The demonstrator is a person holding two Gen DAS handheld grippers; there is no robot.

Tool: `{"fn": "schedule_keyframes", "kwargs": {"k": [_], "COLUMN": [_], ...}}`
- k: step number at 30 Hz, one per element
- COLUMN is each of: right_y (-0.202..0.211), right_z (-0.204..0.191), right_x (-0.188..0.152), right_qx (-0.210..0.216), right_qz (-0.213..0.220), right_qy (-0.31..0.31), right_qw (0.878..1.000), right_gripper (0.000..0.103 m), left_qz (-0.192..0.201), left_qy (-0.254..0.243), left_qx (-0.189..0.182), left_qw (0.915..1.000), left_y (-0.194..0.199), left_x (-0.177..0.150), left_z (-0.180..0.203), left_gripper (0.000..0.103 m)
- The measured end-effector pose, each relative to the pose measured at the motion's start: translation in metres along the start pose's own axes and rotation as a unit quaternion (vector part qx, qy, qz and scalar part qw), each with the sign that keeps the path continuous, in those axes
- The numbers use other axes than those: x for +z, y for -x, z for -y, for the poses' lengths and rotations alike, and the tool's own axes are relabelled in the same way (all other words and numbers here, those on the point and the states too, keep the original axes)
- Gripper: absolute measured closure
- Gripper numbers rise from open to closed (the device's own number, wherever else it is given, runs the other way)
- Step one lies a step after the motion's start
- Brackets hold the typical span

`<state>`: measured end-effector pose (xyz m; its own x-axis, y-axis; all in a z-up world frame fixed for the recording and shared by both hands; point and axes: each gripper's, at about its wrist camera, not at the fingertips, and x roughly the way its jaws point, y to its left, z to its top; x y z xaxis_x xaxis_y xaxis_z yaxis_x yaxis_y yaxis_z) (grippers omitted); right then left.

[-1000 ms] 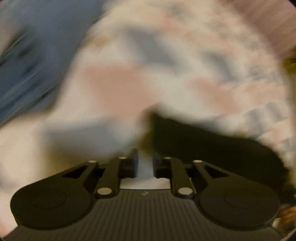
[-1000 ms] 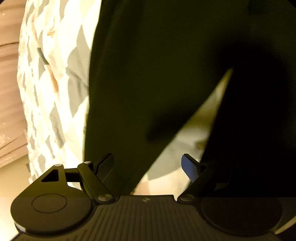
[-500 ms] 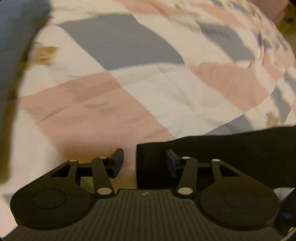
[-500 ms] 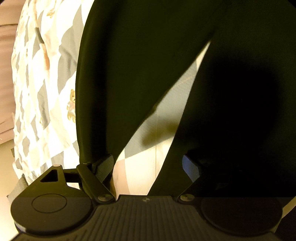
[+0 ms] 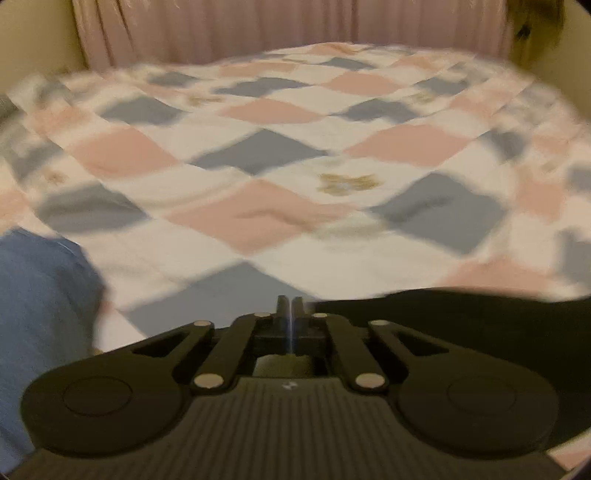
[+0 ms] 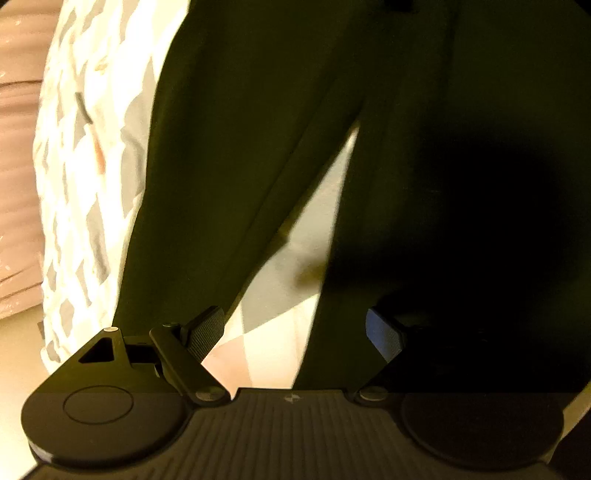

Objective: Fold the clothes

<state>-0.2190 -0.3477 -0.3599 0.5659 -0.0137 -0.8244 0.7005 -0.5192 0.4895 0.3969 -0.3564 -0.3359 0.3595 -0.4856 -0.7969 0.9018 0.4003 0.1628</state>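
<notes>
Black trousers lie on a checked quilt. In the right wrist view their two legs (image 6: 236, 155) spread apart with quilt showing between them. My right gripper (image 6: 295, 328) is open just above the gap between the legs, empty. In the left wrist view my left gripper (image 5: 288, 306) is shut, its fingers pressed together, with the black trousers (image 5: 461, 314) stretching off to the right from beside the fingertips. Whether cloth is pinched between the fingers I cannot tell.
The quilt (image 5: 277, 177) with pink, grey and white diamonds covers the bed. A blue garment (image 5: 40, 295) lies at the left. Pink curtains (image 5: 258, 26) hang behind the bed. In the right wrist view the quilt edge (image 6: 74, 184) drops off at the left.
My left gripper was open beside the trouser end half a second ago and is shut now; its view has tilted up toward the far bed. The right gripper stayed open over the legs.
</notes>
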Motion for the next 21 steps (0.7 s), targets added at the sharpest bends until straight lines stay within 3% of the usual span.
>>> {"fn": "schedule_keyframes", "kwargs": {"k": [3,6,8,11,16,20,21], "right_y": [0.003,0.005,0.006,0.002,-0.002,-0.002,-0.001], "right_z": [-0.001,-0.002,-0.002,-0.001,-0.004,-0.002,-0.001], "right_x": [0.002,0.004,0.005,0.005,0.001,0.0,0.0], "right_qx": [0.008,0.015,0.02,0.014,0.016,0.014,0.015], "right_qz": [0.002,0.004,0.004,0.0,-0.013,-0.015,-0.015], "right_qy": [0.008,0.016,0.02,0.016,0.022,0.023,0.021], "right_qw": [1.0,1.0,1.0,1.0,1.0,1.0,1.0], "right_gripper": [0.017,0.017,0.017,0.017,0.017,0.016,0.016], "left_qz": [-0.084,-0.125,-0.132,-0.149,-0.165,-0.174,-0.175], "left_qy": [0.02,0.083,0.145,0.209,0.319,0.355,0.35], "left_qx": [0.026,-0.031,-0.098,-0.136,-0.142,-0.146,-0.148], "left_qw": [0.9959,0.9882,0.9757,0.957,0.9224,0.9067,0.9084], "left_y": [-0.026,-0.025,-0.02,-0.025,-0.038,-0.035,-0.033], "left_x": [-0.019,-0.037,-0.042,-0.048,-0.073,-0.076,-0.074], "left_z": [-0.019,-0.038,-0.047,-0.05,-0.054,-0.055,-0.055], "left_gripper": [0.103,0.098,0.066,0.057,0.06,0.061,0.06]}}
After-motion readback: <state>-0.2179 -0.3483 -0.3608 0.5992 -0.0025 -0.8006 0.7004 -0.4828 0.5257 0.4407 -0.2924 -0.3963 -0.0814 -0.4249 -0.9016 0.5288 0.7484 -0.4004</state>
